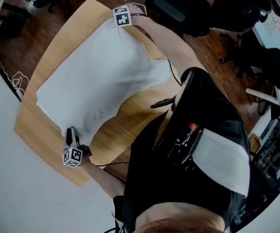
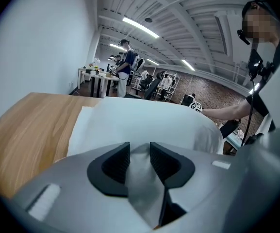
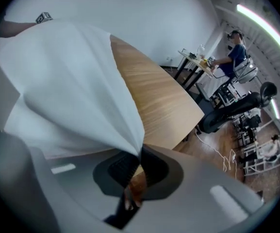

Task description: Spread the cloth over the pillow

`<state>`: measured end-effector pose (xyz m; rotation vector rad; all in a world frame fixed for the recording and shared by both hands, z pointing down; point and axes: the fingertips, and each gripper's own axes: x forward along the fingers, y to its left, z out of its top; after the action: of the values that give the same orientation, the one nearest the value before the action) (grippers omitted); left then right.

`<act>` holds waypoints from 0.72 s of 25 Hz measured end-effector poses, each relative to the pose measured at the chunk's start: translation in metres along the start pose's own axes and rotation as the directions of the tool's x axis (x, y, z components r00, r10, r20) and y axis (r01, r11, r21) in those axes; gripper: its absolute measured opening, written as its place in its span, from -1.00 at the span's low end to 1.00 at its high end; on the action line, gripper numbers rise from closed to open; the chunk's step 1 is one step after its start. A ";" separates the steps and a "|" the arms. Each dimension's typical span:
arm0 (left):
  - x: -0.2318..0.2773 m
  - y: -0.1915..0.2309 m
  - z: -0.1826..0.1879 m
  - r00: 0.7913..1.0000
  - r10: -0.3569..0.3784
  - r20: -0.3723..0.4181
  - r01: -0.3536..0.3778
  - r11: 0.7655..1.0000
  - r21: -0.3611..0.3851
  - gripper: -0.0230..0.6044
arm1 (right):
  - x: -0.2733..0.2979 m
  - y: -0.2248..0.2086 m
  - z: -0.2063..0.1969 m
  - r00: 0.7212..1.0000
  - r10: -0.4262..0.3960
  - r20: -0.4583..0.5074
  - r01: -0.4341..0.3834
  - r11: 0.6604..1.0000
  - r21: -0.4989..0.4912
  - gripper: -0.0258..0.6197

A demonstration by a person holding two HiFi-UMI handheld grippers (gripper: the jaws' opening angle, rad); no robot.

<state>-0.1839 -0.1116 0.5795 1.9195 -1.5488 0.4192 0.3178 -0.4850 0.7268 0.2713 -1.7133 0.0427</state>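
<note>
the white cloth (image 1: 101, 76) lies over the wooden table (image 1: 106, 135) and covers the pillow, which is hidden below it. each claw takes an opposite corner, probably to pull the sheet flat. the left gripper (image 2: 140, 155) is half closed, pinching a fold; the right gripper (image 3: 139, 165) is clenched tight on its corner.

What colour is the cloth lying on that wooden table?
Plain white, no pattern. The cloth shows best in the head view, against the light wooden table.
</note>
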 end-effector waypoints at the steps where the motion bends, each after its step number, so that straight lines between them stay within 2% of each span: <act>1: 0.004 0.000 0.004 1.000 -0.012 0.002 0.012 1.000 0.000 -0.50 | -0.001 -0.004 -0.003 1.000 -0.027 0.005 0.027 1.000 0.011 -0.88; 2: 0.002 0.002 0.009 1.000 -0.009 0.007 0.009 1.000 -0.001 -0.50 | -0.008 -0.016 0.006 0.995 -0.087 0.045 0.086 0.996 0.007 -0.86; 4: -0.014 0.011 0.020 0.999 0.020 0.027 -0.020 1.000 0.001 -0.50 | -0.029 -0.042 0.021 0.971 -0.208 0.117 0.201 0.977 0.065 -0.56; 6: -0.030 0.020 0.027 0.997 0.045 0.068 -0.045 0.999 -0.007 -0.50 | -0.051 -0.053 0.004 0.949 -0.267 0.170 0.221 0.943 0.248 -0.47; 7: -0.040 0.024 0.027 0.993 0.061 0.098 -0.059 0.998 -0.027 -0.50 | -0.065 -0.053 -0.004 0.929 -0.286 0.236 0.189 0.913 0.362 -0.47; 8: -0.052 0.027 0.023 0.988 0.079 0.131 -0.072 0.996 -0.056 -0.50 | -0.082 -0.048 -0.005 0.892 -0.306 0.333 0.128 0.877 0.464 -0.47; 9: -0.061 0.028 0.016 0.983 0.091 0.160 -0.078 0.993 -0.087 -0.50 | -0.103 -0.039 -0.004 0.838 -0.330 0.435 0.050 0.840 0.541 -0.49; 10: -0.066 0.029 0.009 0.979 0.091 0.181 -0.072 0.991 -0.111 -0.50 | -0.126 -0.024 -0.007 0.777 -0.354 0.520 -0.028 0.806 0.591 -0.60; 12: -0.057 0.029 -0.001 0.980 0.057 0.191 -0.032 0.991 -0.131 -0.50 | -0.170 0.017 -0.023 0.665 -0.391 0.637 -0.156 0.761 0.630 -0.73; 13: -0.047 0.028 -0.002 0.982 0.032 0.187 -0.007 0.991 -0.133 -0.50 | -0.190 0.041 -0.035 0.625 -0.399 0.671 -0.200 0.749 0.632 -0.74; 14: -0.042 0.028 -0.006 0.984 0.013 0.178 0.011 0.991 -0.133 -0.50 | -0.206 0.068 -0.048 0.604 -0.398 0.690 -0.229 0.743 0.629 -0.74; 15: -0.043 0.029 -0.013 0.987 0.006 0.159 0.015 0.991 -0.132 -0.50 | -0.216 0.095 -0.062 0.607 -0.386 0.695 -0.241 0.743 0.624 -0.74; 16: -0.047 0.033 -0.024 0.992 0.011 0.129 0.006 0.992 -0.129 -0.50 | -0.220 0.123 -0.076 0.637 -0.361 0.681 -0.235 0.750 0.618 -0.68; 18: -0.063 0.051 -0.044 0.996 0.040 0.074 -0.031 0.993 -0.115 -0.50 | -0.206 0.176 -0.096 0.756 -0.265 0.598 -0.189 0.787 0.587 -0.39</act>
<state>-0.2426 -0.0410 0.5884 1.8415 -1.6224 0.2693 0.4025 -0.2642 0.5629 0.9127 -2.3704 0.5561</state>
